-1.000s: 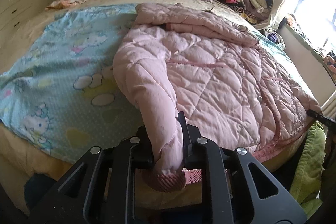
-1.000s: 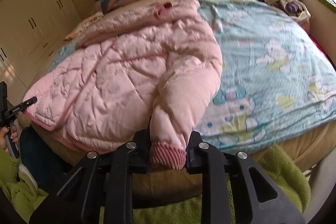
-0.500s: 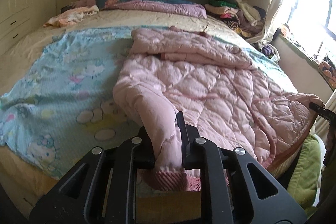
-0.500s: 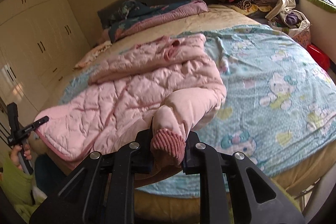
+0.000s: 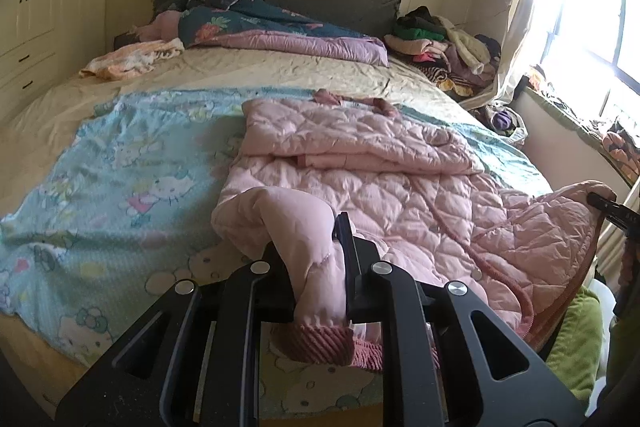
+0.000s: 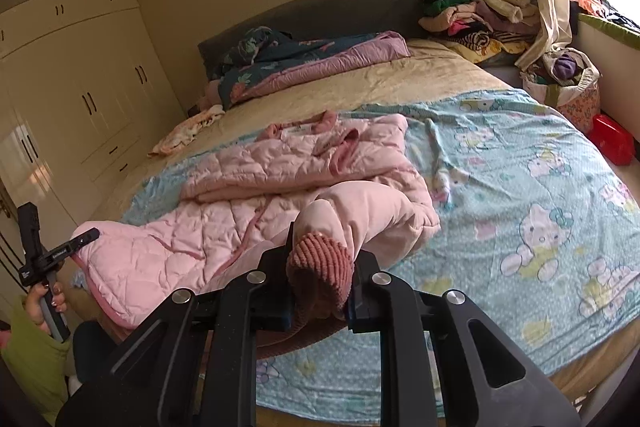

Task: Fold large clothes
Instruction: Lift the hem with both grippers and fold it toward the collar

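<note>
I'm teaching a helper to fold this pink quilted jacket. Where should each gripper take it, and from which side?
By the sleeve ends, above the ribbed cuffs, from the bed's near edge, where both sleeves trail. That is how the left gripper and right gripper hold the jacket.

Home bedroom, large bed (image 5: 240, 75) with cartoon sheet (image 6: 520, 187), built-in wardrobes (image 6: 80, 87), clothes pile (image 5: 440, 43)

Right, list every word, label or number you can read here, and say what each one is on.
Nothing here can be read as text.
White lettering on the left hand-held gripper, seen in the right wrist view: too small to read.
White collar label of the pink jacket: blurred, unreadable.
Cartoon-cat sheet: pictures only, no legible words.
</note>
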Demonstrator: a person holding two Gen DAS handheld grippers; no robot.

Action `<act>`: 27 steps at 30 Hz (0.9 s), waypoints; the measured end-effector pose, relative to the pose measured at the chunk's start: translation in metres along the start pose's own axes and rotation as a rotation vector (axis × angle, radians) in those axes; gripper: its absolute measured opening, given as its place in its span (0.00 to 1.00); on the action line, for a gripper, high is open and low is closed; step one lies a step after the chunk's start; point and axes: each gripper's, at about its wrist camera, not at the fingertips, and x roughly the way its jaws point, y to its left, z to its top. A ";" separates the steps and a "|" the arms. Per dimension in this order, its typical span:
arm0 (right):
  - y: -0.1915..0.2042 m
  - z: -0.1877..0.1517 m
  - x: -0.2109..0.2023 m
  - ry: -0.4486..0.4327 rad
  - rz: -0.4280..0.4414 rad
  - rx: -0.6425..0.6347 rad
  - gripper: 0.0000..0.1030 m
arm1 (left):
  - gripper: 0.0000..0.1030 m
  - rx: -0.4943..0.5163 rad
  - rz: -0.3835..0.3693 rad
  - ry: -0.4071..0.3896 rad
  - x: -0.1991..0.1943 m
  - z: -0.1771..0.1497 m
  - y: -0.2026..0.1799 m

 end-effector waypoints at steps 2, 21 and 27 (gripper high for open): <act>0.000 0.004 -0.001 -0.006 0.000 0.004 0.16 | 0.09 0.000 -0.001 -0.009 -0.001 0.007 -0.001; 0.002 0.060 -0.007 -0.093 0.018 0.019 0.15 | 0.09 -0.017 -0.014 -0.102 -0.005 0.067 -0.001; -0.002 0.069 0.001 -0.098 0.010 0.032 0.15 | 0.09 -0.016 -0.003 -0.114 0.005 0.082 -0.003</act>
